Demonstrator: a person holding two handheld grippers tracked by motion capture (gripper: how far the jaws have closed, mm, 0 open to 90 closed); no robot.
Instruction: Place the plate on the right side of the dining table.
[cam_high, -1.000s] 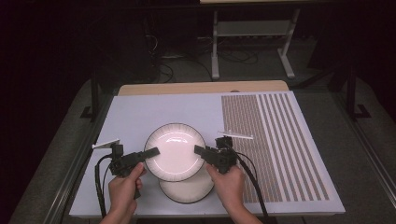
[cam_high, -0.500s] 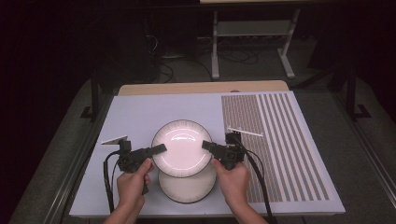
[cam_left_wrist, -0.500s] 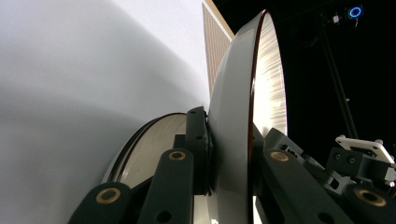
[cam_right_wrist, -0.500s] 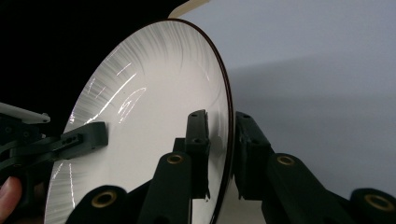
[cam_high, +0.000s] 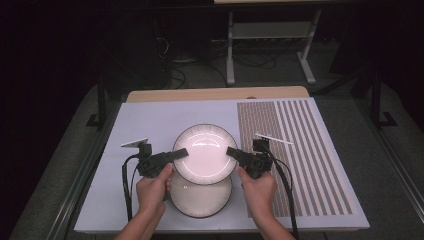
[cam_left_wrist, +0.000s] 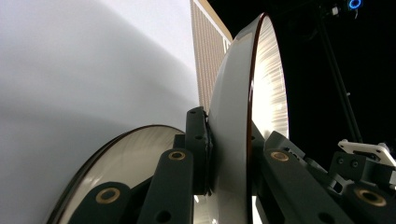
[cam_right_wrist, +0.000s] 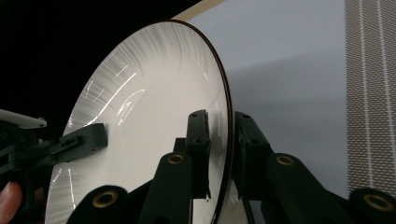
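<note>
Since the earlier high-view frames, both hands and the upper plate (cam_high: 205, 154) have been carried away from the person, so that more of the lower plate (cam_high: 201, 197) is uncovered; the right claw's jaws have just been closing on that upper plate's rim.

From the high view, the upper plate is seen lifted between 2 claws. The left claw (cam_high: 176, 155) is clamped on its left rim and the right claw (cam_high: 233, 153) on its right rim, so the plate lies straight between them, equally near to each hand. It overlaps the far edge of the lower plate, which rests on the white mat of the tabletop (cam_high: 150, 120), close to the person's edge. A striped mat (cam_high: 300, 150) lies to the right, just beside the right claw.

From the left gripper view, the upper plate (cam_left_wrist: 233, 116) is seen edge-on, its rim pinched between the 2 black jaws, closed down to the thickness of the rim. The lower plate (cam_left_wrist: 121, 163) is seen beyond it, flat on the mat and apart from the held one.

From the right gripper view, the upper plate's (cam_right_wrist: 154, 121) white face is seen, with its dark rim nipped between the jaws. The left claw (cam_right_wrist: 88, 136) is seen gripping the opposite rim. Judging from this, the coming move is governed by the clear mat lying beyond the plate, away from the person.
</note>
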